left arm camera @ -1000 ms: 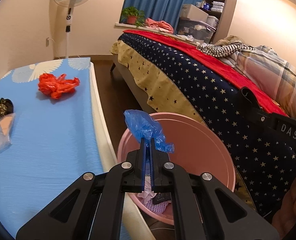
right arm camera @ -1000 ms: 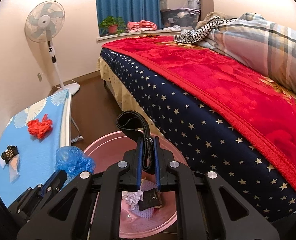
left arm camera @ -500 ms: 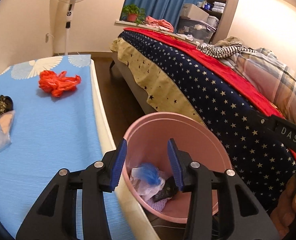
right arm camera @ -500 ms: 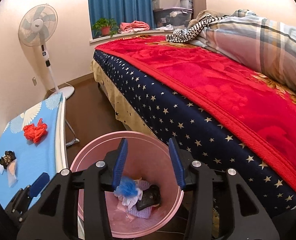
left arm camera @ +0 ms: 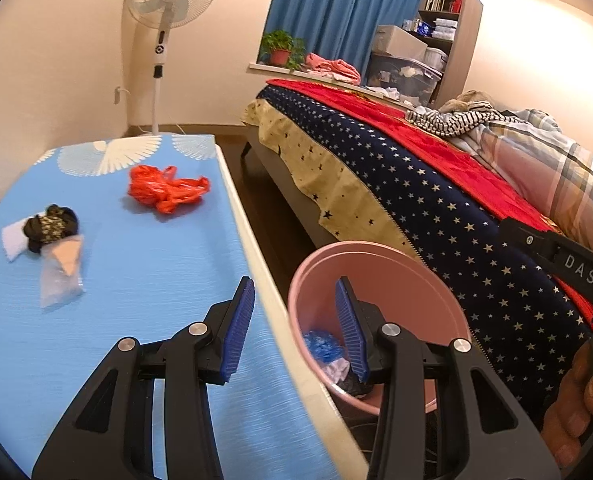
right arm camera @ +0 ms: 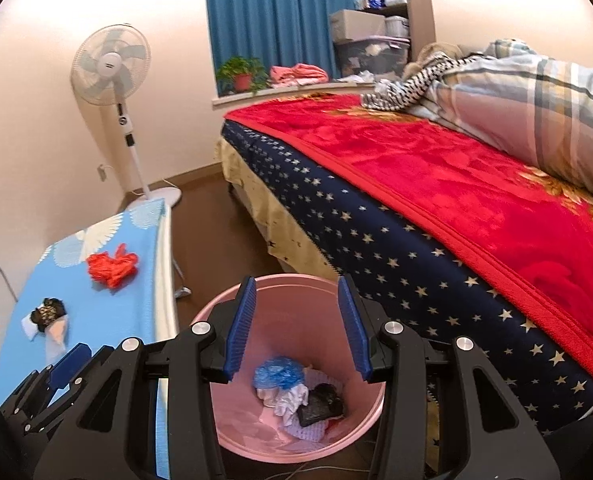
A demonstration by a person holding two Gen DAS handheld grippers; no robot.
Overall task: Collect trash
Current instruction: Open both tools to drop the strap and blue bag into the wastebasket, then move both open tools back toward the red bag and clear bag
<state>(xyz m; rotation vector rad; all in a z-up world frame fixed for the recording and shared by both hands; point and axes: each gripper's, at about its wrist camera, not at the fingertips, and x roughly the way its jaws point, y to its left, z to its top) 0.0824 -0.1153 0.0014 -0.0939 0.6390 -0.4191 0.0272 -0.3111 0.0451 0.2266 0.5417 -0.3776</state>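
A pink bin (right arm camera: 296, 288) stands on the floor between a blue-covered table (left arm camera: 116, 280) and the bed; it also shows in the left wrist view (left arm camera: 396, 256). Inside lie a crumpled blue bag (right arm camera: 278, 372), white paper and a black item (right arm camera: 320, 402). My right gripper (right arm camera: 298, 328) is open and empty above the bin. My left gripper (left arm camera: 294, 328) is open and empty over the table's right edge and the bin rim. On the table lie a crumpled red bag (left arm camera: 164, 188), a black bundle (left arm camera: 52, 226) and a clear wrapper (left arm camera: 62, 272).
A bed (right arm camera: 436, 184) with a starred navy sheet and red blanket fills the right side, close to the bin. A standing fan (left arm camera: 168, 8) stands beyond the table's far end. Brown floor (right arm camera: 208, 232) runs between table and bed.
Both grippers opened: the left let go of the blue bag and the right let go of a black strap, and both fell into the bin. The left gripper then swung left toward the table.
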